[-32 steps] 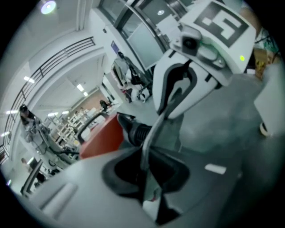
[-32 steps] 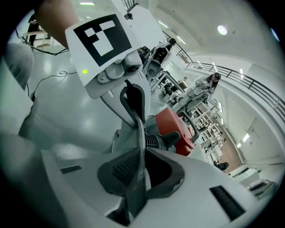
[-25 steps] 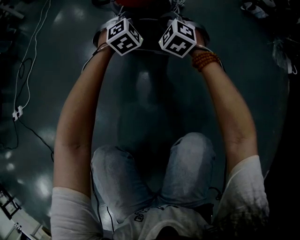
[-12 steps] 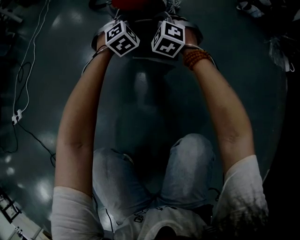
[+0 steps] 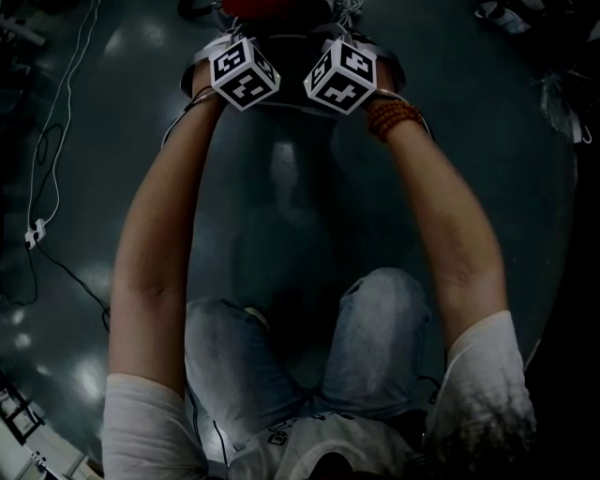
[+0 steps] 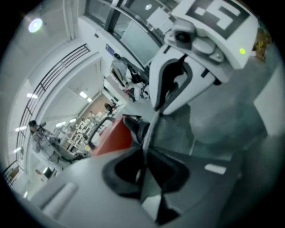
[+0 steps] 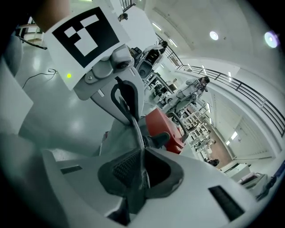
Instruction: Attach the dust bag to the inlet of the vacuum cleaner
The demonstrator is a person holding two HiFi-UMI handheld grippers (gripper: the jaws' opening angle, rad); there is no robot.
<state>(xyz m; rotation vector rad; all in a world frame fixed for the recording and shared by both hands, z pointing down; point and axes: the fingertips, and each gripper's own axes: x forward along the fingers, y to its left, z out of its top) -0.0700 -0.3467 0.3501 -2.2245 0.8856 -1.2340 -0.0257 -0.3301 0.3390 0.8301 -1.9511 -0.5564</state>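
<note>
Seemingly nothing is shifting in the head view: as a second ago, the person's arms are stretching to twelve o'clock, where the red vacuum cleaner is peeking in. Left gripper view: the left gripper is pinching a thin edge of the grey dust bag, with the vacuum cleaner at ten o'clock of the jaws. Right gripper view: the right gripper is clamping the bag from the facing side, vacuum cleaner at one o'clock. The bag is apparently waiting at the machine, not yet attached.

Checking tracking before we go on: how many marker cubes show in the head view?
2. One marker cube tops the person's left forearm, the other the right forearm, side by side near the top edge. None seems hidden.
</note>
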